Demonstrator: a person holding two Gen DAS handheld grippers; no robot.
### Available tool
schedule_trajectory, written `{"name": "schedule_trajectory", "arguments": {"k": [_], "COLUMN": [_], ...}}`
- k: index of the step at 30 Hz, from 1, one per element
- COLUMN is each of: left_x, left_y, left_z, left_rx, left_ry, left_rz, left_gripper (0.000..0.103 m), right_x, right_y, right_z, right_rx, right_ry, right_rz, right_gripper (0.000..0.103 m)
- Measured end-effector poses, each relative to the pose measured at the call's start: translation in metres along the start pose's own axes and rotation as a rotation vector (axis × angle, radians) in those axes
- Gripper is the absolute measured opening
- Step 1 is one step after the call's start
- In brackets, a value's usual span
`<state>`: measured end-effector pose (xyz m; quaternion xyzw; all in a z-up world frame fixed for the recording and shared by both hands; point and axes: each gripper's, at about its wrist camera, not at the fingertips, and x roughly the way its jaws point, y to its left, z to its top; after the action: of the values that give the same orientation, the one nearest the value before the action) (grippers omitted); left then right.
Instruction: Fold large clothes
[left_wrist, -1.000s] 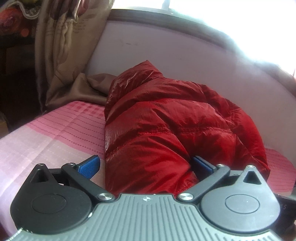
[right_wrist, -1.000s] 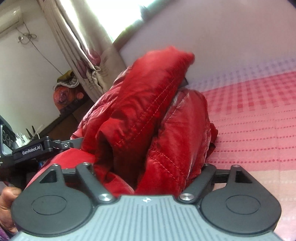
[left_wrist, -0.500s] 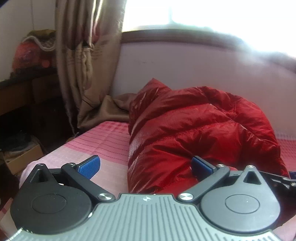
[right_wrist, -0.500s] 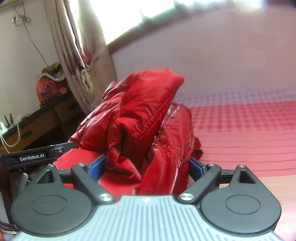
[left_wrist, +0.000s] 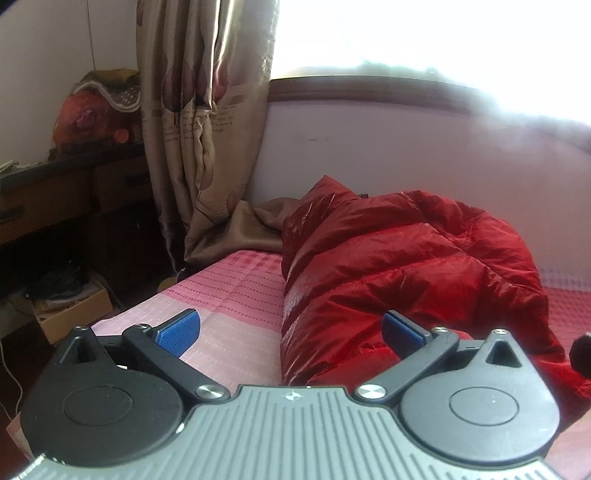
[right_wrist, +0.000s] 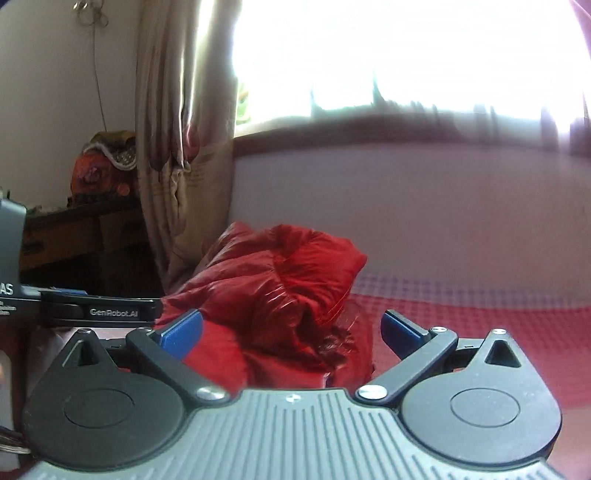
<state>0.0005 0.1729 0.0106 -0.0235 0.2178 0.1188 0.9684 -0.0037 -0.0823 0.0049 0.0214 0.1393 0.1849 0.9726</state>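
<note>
A red puffer jacket (left_wrist: 399, 266) lies bunched on the pink checked bed (left_wrist: 229, 291), against the pale wall. It also shows in the right wrist view (right_wrist: 280, 291). My left gripper (left_wrist: 290, 328) is open, its blue pads wide apart, just in front of the jacket's near end and holding nothing. My right gripper (right_wrist: 291, 330) is open too, close to the jacket's other end and empty. The left gripper's black body (right_wrist: 96, 312) shows at the left of the right wrist view.
A brown curtain (left_wrist: 207, 122) hangs at the bed's far left corner, its hem lying beside the jacket. A dark wooden desk (left_wrist: 66, 195) with a red bundle stands left of the bed. A cardboard box (left_wrist: 70, 314) sits on the floor. A bright window runs above the wall.
Both grippers have drawn back from the jacket and tilted up. The right gripper, shut on a jacket fold a second ago, has opened and let it drop onto the bed.
</note>
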Motion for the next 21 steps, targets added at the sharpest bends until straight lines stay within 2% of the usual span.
{"name": "schedule_trajectory", "arguments": {"k": [2,4,6,9,10,12,14,17,19,21], "left_x": [-0.007,-0.018,-0.028,-0.045,-0.050,-0.064,-0.073,-0.082,-0.084,-0.084], "left_y": [0.001,0.000,-0.003,-0.007,-0.009,-0.017,-0.018,-0.010,-0.005,0.001], "left_z": [0.002,0.003,0.003,0.004,0.003,0.001,-0.001,-0.003,-0.007,-0.011], "left_rx": [0.002,0.014,0.030,0.062,0.078,0.121,0.114,0.048,0.002,-0.045], "left_ry": [0.000,-0.010,-0.012,-0.024,-0.034,-0.039,-0.007,0.072,0.135,0.178], "left_rz": [-0.006,0.010,0.031,0.006,0.017,0.084,0.087,-0.003,0.011,-0.008], "left_gripper": [0.103,0.103,0.103,0.103,0.103,0.103,0.103,0.103,0.103,0.103], "right_x": [-0.009,-0.016,-0.021,-0.026,-0.028,-0.031,-0.036,-0.044,-0.050,-0.053], "right_y": [-0.002,-0.003,-0.001,0.000,-0.001,-0.001,0.000,0.006,0.010,0.013], "right_z": [-0.004,-0.005,-0.007,-0.009,-0.010,-0.012,-0.015,-0.020,-0.025,-0.029], "right_rx": [0.034,0.059,0.067,0.086,0.103,0.124,0.140,0.133,0.112,0.093], "right_ry": [0.012,0.023,0.026,0.056,0.066,0.092,0.127,0.181,0.213,0.248], "right_rz": [-0.015,0.007,-0.015,-0.046,-0.049,-0.060,-0.069,-0.091,-0.102,-0.096], "right_gripper": [0.103,0.103,0.103,0.103,0.103,0.103,0.103,0.103,0.103,0.103]}}
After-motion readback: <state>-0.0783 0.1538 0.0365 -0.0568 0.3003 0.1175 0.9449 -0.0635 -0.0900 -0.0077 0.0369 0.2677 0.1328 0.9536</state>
